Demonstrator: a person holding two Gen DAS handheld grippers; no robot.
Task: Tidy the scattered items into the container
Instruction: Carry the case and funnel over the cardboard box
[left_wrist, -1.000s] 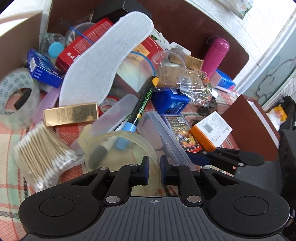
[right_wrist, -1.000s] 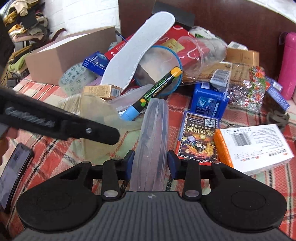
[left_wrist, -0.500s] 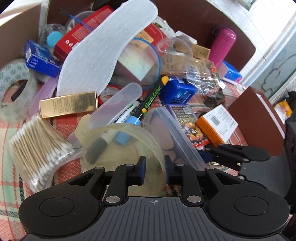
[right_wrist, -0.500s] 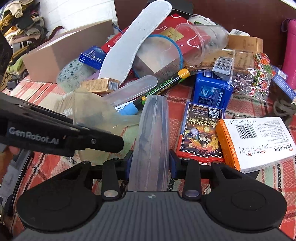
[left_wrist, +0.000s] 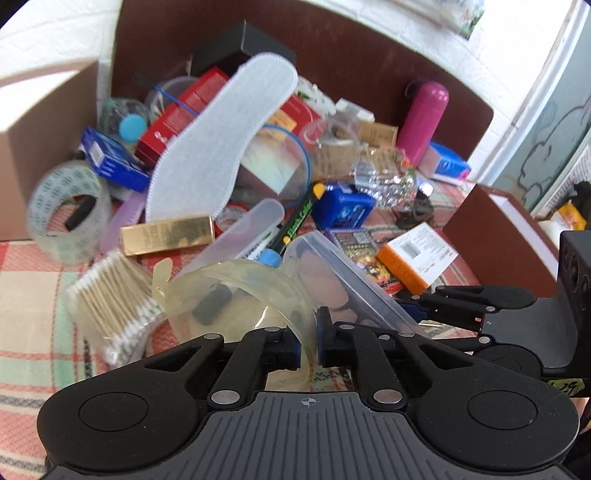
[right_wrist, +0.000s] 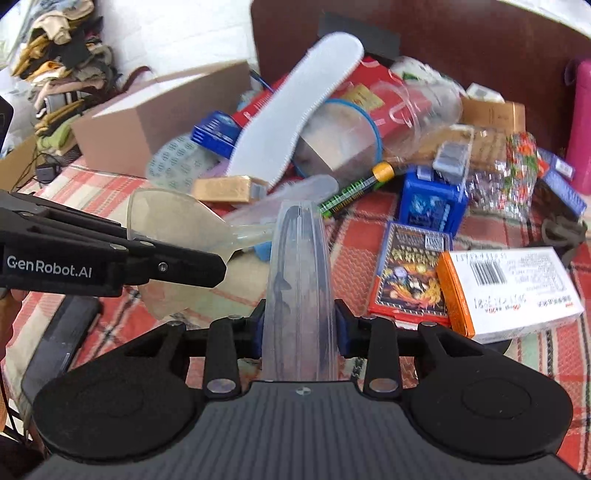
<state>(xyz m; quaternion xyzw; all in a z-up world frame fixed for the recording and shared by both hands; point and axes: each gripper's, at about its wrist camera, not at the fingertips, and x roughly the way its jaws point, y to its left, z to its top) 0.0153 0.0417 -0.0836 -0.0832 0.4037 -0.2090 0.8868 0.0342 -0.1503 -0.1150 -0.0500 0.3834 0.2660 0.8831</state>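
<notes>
The left gripper (left_wrist: 308, 341) pinches the rim of a yellowish translucent round lid (left_wrist: 236, 295). Just right of that lid, the right gripper (right_wrist: 299, 326) clamps a clear plastic oblong container (right_wrist: 299, 277). Beyond the lid lie a black-and-yellow marker (left_wrist: 293, 227) and a white fabric insole (left_wrist: 221, 136).

clear lid (left_wrist: 243, 295), clear container (right_wrist: 299, 288), both lifted

**A lived-in room at home**

Household clutter covers a checked tablecloth (right_wrist: 369, 236): a shoe insole (left_wrist: 221, 136), cotton swabs (left_wrist: 107, 299), packing tape (left_wrist: 66, 214), a pink flask (left_wrist: 423, 118). Folded clothes (right_wrist: 62, 48) are heaped against a white brick wall (right_wrist: 192, 33), beside a cardboard box (right_wrist: 147, 118), with a dark wooden headboard-like panel (left_wrist: 369, 55) behind.
</notes>
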